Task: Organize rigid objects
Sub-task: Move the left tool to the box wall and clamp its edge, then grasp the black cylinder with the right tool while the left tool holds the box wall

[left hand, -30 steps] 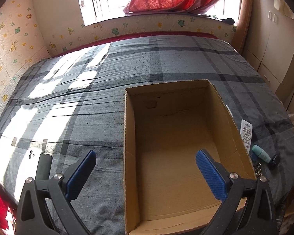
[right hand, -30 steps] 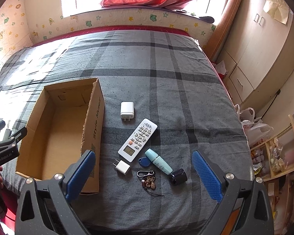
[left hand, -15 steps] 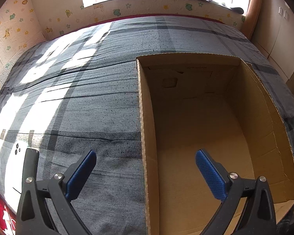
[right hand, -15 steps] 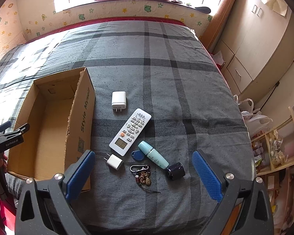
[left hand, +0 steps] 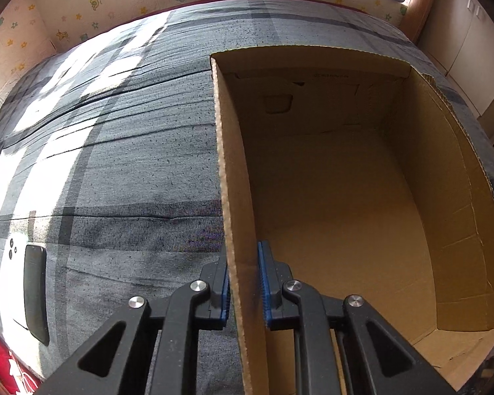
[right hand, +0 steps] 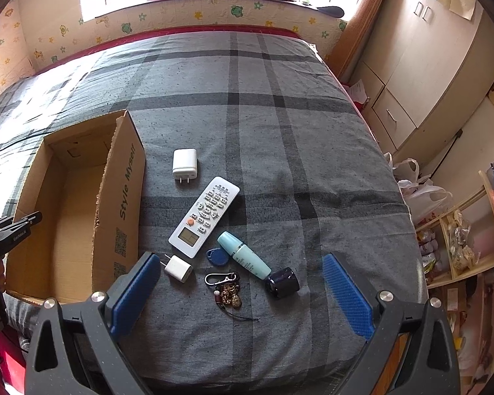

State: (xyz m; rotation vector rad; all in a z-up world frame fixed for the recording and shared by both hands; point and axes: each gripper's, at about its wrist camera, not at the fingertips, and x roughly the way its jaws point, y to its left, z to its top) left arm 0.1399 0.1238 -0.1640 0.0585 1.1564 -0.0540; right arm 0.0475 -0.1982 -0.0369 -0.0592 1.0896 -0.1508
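The left gripper (left hand: 243, 283) has its blue pads pinched on the left wall of the cardboard box (left hand: 237, 197), one pad outside and one inside, near the box's front corner — a steadying hold, by the look of it, not a lift. The box sits open-topped and empty on the grey plaid bed (right hand: 280, 131), toward the bed's left side and close to its front edge. The right gripper (right hand: 243, 291) hangs above the cluster of loose things with its fingers spread wide and nothing between them. Those things lie on the bed just right of the box, near the front edge: a white charger (right hand: 184, 162) farthest back, a white remote (right hand: 205, 216) angled below it, a small white plug (right hand: 178, 268) just beside the box's front right corner, a blue key fob (right hand: 216, 257), a keyring with charms (right hand: 227, 291), a pale teal bottle (right hand: 245, 256) and its dark cap (right hand: 282, 282) touching its end. So the step in hand seems to be the opening one: box secured, first pick not yet made. Next, the right gripper would need to come down over one item — the small plug or the keyring sit closest under it — close on it squarely, and carry it left over the box's right wall. A dark phone (left hand: 35, 293) lies flat near the bed's front left corner, apart from the rest.
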